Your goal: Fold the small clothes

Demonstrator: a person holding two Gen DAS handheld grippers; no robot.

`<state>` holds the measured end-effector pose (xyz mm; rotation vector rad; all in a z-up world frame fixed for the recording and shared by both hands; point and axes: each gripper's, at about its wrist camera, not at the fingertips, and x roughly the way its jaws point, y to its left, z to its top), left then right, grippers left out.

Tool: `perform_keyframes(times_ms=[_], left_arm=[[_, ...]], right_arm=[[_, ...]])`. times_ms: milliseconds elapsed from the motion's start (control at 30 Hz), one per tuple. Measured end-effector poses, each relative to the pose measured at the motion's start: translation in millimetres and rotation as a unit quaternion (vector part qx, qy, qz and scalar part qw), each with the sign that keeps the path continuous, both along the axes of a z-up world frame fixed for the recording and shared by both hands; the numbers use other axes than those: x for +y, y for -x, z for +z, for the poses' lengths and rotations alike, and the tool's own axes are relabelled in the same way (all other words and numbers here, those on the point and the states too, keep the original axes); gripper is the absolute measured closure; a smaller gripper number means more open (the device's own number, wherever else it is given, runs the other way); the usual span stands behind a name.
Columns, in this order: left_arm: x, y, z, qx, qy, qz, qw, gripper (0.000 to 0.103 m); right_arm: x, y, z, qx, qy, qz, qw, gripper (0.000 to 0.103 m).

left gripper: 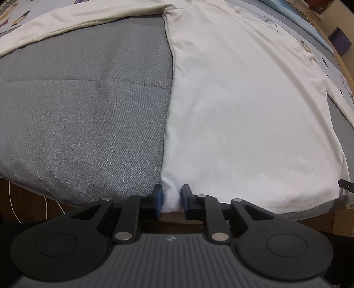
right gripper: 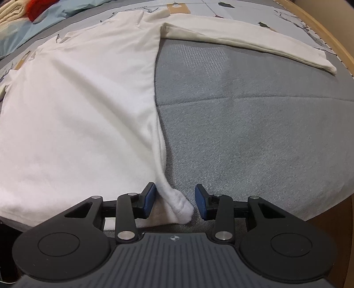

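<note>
A white long-sleeved shirt [left gripper: 243,110] lies flat on the grey bed cover [left gripper: 88,110], one sleeve [right gripper: 243,42] stretched out to the side. In the left wrist view, my left gripper [left gripper: 172,200] sits at the near hem corner, and its blue pads pinch a small bunch of the white cloth. In the right wrist view, my right gripper [right gripper: 174,202] straddles the shirt's [right gripper: 77,110] other near corner. That corner is bunched up against the left pad, and a gap shows before the right pad, so the jaws stand open.
The bed's near edge runs just under both grippers, with brown floor and a white cable [left gripper: 28,199] below. A wooden bed frame [right gripper: 331,37] curves along the far right. A blue cloth [right gripper: 22,33] and a red item [right gripper: 37,8] lie at the far left.
</note>
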<state>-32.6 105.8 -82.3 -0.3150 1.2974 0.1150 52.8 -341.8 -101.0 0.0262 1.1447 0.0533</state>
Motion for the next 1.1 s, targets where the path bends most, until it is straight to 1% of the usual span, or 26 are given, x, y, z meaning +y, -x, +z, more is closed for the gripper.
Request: perform_keyframes(times_ms=[33, 67, 133, 200, 267, 300, 367, 400, 433, 500, 533, 567, 600, 667, 733, 767, 800, 867, 900, 933, 967, 1000, 1033, 1067, 1100], left_arm=[[0, 0, 1, -0.001, -0.002, -0.001, 1.0, 0.088], [-1, 0, 1, -0.002, -0.003, -0.001, 1.0, 0.09], [-1, 1, 2, -0.005, -0.01, -0.005, 0.9999, 0.094], [-3, 0, 4, -0.01, -0.017, -0.011, 0.9997, 0.095], [-4, 0, 9, -0.02, -0.022, -0.016, 0.9994, 0.096], [-3, 2, 14, -0.028, -0.023, -0.017, 0.9992, 0.096], [0, 6, 29, -0.055, -0.014, -0.018, 0.9982, 0.096], [5, 9, 38, -0.072, -0.002, -0.015, 0.9973, 0.096], [11, 13, 48, -0.092, 0.014, -0.009, 0.9956, 0.096], [26, 21, 61, -0.122, 0.046, 0.009, 0.9914, 0.096], [35, 24, 63, -0.127, 0.057, 0.022, 0.99, 0.096], [40, 24, 61, -0.124, 0.062, 0.033, 0.9898, 0.096], [45, 22, 55, -0.112, 0.061, 0.042, 0.9909, 0.096], [46, 14, 42, -0.078, 0.054, 0.046, 0.9944, 0.096], [42, 11, 37, -0.063, 0.046, 0.043, 0.996, 0.096], [41, 11, 40, -0.068, 0.051, 0.039, 0.9956, 0.097], [39, 12, 46, -0.081, 0.065, 0.035, 0.994, 0.097], [41, 17, 61, -0.117, 0.098, 0.028, 0.9878, 0.097], [46, 20, 66, -0.136, 0.118, 0.031, 0.9832, 0.097], [51, 23, 68, -0.15, 0.138, 0.042, 0.978, 0.096], [60, 23, 66, -0.153, 0.154, 0.061, 0.9743, 0.096], [67, 23, 61, -0.146, 0.155, 0.079, 0.9739, 0.097], [72, 21, 54, -0.129, 0.144, 0.097, 0.9765, 0.097], [72, 16, 47, -0.109, 0.127, 0.104, 0.9805, 0.097], [68, 11, 40, -0.087, 0.108, 0.099, 0.9854, 0.096]], right_arm=[[-1, 1, 1, 0.001, -0.006, 0.001, 1.0, 0.07], [0, 2, 2, 0.001, -0.012, 0.003, 1.0, 0.078], [2, 4, 6, -0.004, -0.008, 0.011, 1.0, 0.084], [3, 4, 9, -0.007, -0.015, 0.017, 1.0, 0.094], [2, 5, 18, -0.015, -0.028, 0.019, 0.999, 0.095], [0, 6, 23, -0.02, -0.042, 0.015, 0.999, 0.095], [-10, 8, 38, -0.033, -0.088, -0.007, 0.996, 0.095], [-16, 10, 45, -0.041, -0.116, -0.022, 0.992, 0.095], [-25, 12, 53, -0.049, -0.153, -0.041, 0.986, 0.096], [-44, 20, 66, -0.071, -0.225, -0.082, 0.968, 0.096], [-52, 22, 69, -0.079, -0.245, -0.096, 0.961, 0.096], [-56, 23, 69, -0.083, -0.254, -0.106, 0.958, 0.096], [-60, 22, 67, -0.082, -0.252, -0.114, 0.957, 0.096], [-60, 14, 52, -0.053, -0.23, -0.126, 0.963, 0.096], [-61, 9, 37, -0.022, -0.23, -0.14, 0.963, 0.096], [-60, 9, 36, -0.013, -0.232, -0.142, 0.962, 0.096], [-58, 10, 38, -0.009, -0.236, -0.135, 0.962, 0.096], [-58, 14, 52, -0.023, -0.258, -0.116, 0.959, 0.096], [-62, 18, 61, -0.039, -0.287, -0.113, 0.951, 0.096], [-69, 19, 68, -0.054, -0.32, -0.117, 0.939, 0.096], [-76, 21, 72, -0.069, -0.348, -0.124, 0.927, 0.097], [-83, 20, 73, -0.082, -0.368, -0.138, 0.916, 0.097], [-87, 18, 71, -0.083, -0.366, -0.15, 0.915, 0.097], [-87, 14, 66, -0.074, -0.345, -0.158, 0.922, 0.097], [-83, 9, 58, -0.055, -0.306, -0.16, 0.937, 0.097]])
